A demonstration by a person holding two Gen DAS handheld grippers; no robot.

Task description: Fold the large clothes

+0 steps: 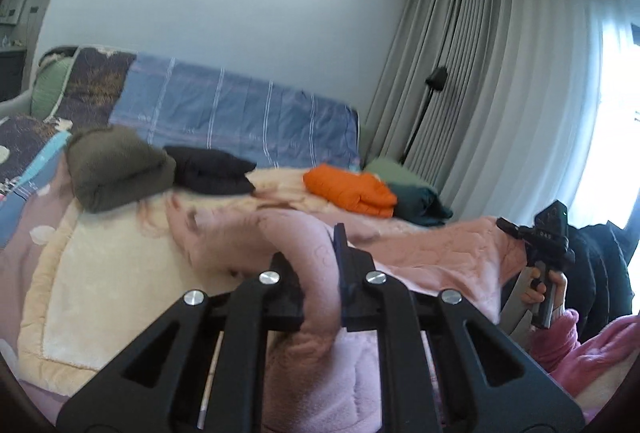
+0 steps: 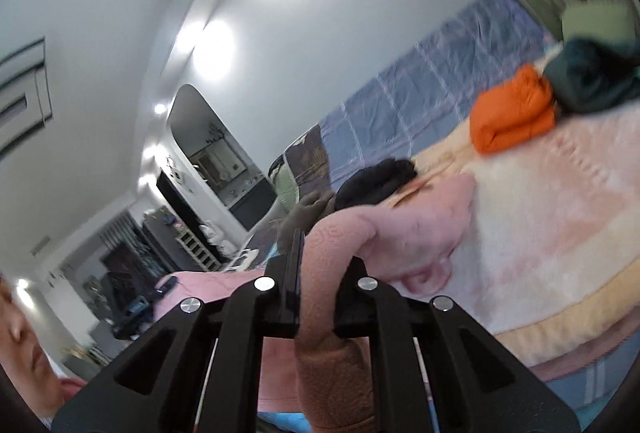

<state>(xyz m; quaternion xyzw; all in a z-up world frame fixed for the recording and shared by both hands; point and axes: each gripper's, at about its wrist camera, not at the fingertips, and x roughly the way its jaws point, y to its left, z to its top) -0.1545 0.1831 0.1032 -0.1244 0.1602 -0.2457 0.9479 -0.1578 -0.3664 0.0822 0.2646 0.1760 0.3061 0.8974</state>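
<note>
Here the left gripper (image 1: 320,273) pinches a thick fold of the pink fleece garment (image 1: 304,365) low in the middle of the left wrist picture. Its two black fingers (image 1: 344,257) press on the cloth from both sides. The pink cloth runs up from the bottom edge, goes between the fingers and spreads out over the cream blanket (image 1: 100,273) on the bed.

In the right wrist picture the right gripper (image 2: 320,273) squeezes another fold of the same pink fleece garment (image 2: 328,353), also low in the middle. The cloth bends over the fingers and lies to the right on the blanket (image 2: 540,233).

At the right edge of the left wrist picture a hand (image 1: 546,289) holds the other gripper.

Farther back on the bed sit folded clothes: an olive pile (image 1: 116,169), a black pile (image 1: 212,171), an orange pile (image 1: 352,191) and a dark green pile (image 1: 420,205).
</note>
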